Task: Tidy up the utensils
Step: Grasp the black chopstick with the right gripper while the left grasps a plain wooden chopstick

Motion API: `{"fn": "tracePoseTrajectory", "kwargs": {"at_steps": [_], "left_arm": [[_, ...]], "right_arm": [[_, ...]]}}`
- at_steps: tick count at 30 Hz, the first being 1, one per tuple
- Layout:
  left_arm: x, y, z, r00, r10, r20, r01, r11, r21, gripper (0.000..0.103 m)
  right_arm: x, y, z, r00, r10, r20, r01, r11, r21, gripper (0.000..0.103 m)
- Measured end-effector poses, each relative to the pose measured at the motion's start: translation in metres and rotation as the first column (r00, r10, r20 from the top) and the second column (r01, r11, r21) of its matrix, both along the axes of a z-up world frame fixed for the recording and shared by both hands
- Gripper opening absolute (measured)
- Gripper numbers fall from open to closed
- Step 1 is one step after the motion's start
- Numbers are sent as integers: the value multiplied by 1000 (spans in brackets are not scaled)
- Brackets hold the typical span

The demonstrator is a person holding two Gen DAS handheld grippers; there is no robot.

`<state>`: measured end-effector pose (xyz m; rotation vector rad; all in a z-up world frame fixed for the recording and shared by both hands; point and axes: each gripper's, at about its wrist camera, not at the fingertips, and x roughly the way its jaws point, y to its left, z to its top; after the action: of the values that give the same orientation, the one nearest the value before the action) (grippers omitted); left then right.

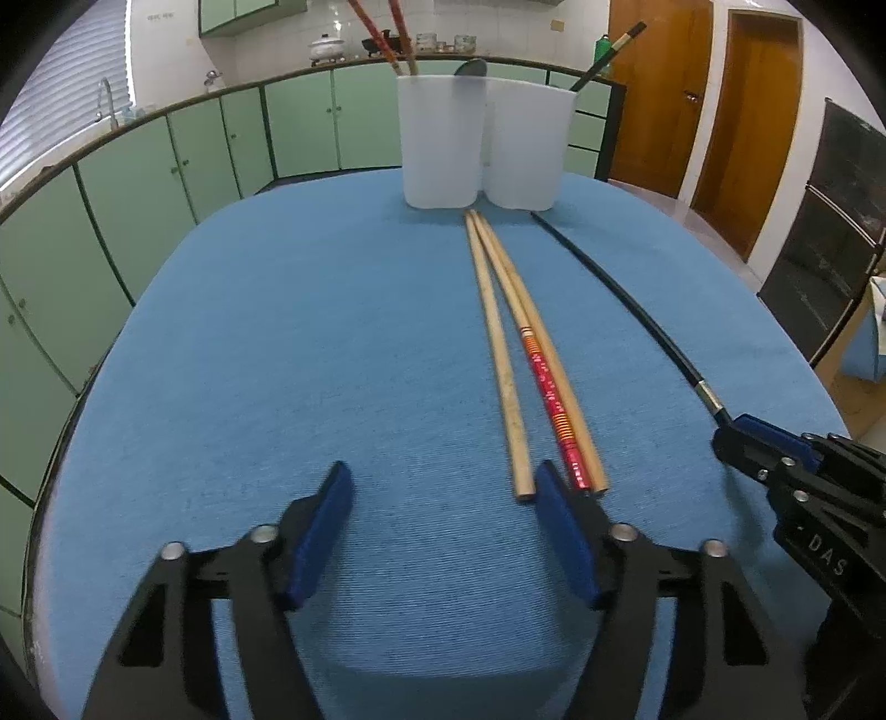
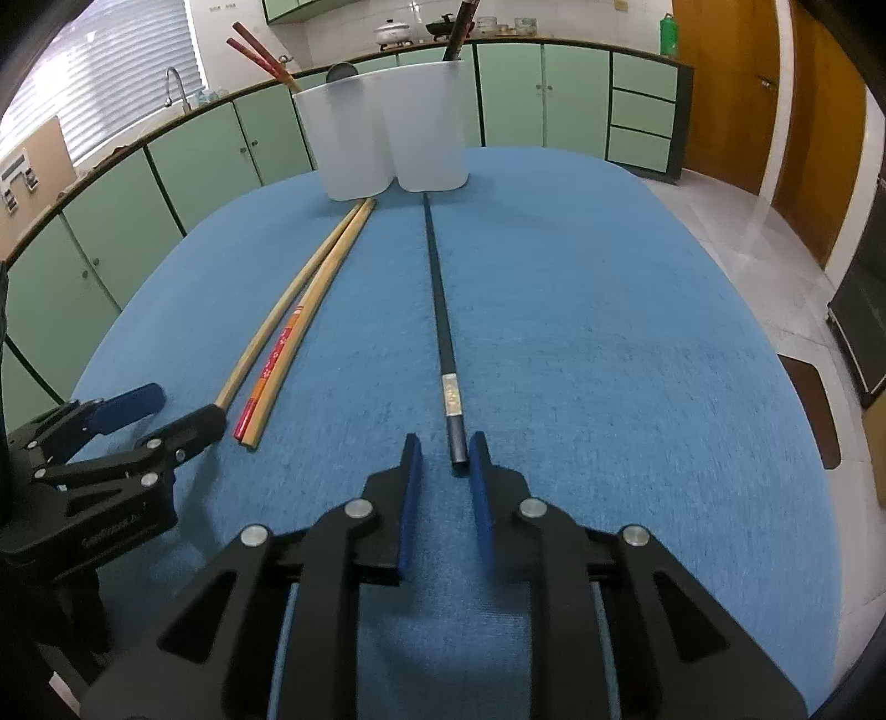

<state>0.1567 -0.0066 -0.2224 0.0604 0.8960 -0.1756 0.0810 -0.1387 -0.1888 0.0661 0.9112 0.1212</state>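
Left gripper (image 1: 443, 498): jaws wide apart, nothing between them, low over the blue cloth (image 1: 277, 343). Its right finger (image 1: 559, 520) sits just beside the near ends of the wooden chopsticks; contact can't be confirmed.

Right gripper (image 2: 443, 459): jaws partly closed but w/ a gap, not clamped. The near end of the black chopstick (image 2: 443, 310) lies at the finger tips, close to the right pad (image 2: 479, 487); touching or not, can't tell. In the left wrist view the same gripper shows at the right edge, tips at the end of the black chopstick (image 1: 626, 288).

Wooden chopsticks, 2 pcs, flat on the cloth:
- plain chopstick (image 1: 498, 354), left of the pair.
- red-banded chopstick (image 1: 548, 376), right of the pair, red/orange pattern on its near half.
- Far tips meet just in front of the holder; near ends spread slightly apart.

Black chopstick: flat on the cloth, right of the wooden pair and apart from it, metal band near its near end, far tip close to the holder base.

White holder (image 1: 482, 144), 2 compartments, upright at the far side of the table:
- left compartment: red chopsticks (image 1: 387, 39) leaning out.
- right compartment: 1 dark chopstick (image 1: 609, 52) leaning out.
- dark spoon bowl (image 1: 470, 67) shows above the rim near the middle; compartment unclear.

Background: green cabinets (image 1: 183, 155), wooden doors (image 1: 742, 122).
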Motion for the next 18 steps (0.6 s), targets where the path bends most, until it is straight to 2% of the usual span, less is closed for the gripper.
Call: {"fn": "tracePoseTrajectory", "kwargs": {"at_steps": [4, 6, 12, 18], "left_arm": [[-3, -9, 1, 1000, -30, 5, 30, 1000, -6, 35], [-4, -12, 1, 999, -36, 8, 36, 999, -4, 29], [-4, -10, 1, 1000, -29, 8, 29, 999, -17, 29], [-4, -12, 0, 1000, -24, 9, 24, 1000, -15, 29]], "right_arm": [[0, -2, 0, 1000, 23, 0, -23, 1000, 16, 20], [0, -4, 0, 999, 35, -1, -35, 999, 25, 20], [1, -11, 0, 999, 33, -3, -32, 997, 67, 17], [0, -10, 0, 999, 36, -3, -36, 997, 64, 16]]}}
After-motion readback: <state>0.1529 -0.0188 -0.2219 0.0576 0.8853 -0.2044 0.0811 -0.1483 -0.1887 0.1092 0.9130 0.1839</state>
